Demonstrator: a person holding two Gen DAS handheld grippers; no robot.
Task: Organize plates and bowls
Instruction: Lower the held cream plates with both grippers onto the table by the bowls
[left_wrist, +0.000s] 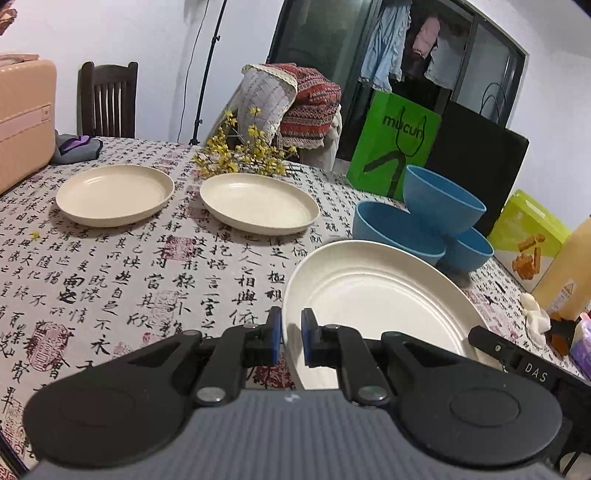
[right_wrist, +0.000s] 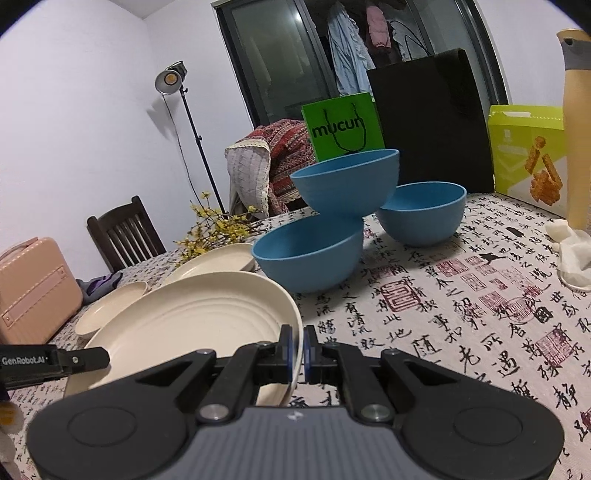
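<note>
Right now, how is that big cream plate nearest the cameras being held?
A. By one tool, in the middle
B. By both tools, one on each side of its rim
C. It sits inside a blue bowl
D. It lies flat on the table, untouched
B: the left tool pinches the cream plate at one edge, and the right tool pinches the opposite edge.

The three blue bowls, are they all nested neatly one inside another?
No: in the right wrist view the top blue bowl perches tilted on the rims of two blue bowls standing side by side.

Left tongs (left_wrist: 291, 334) on cream plate (left_wrist: 373, 295) rim
</note>
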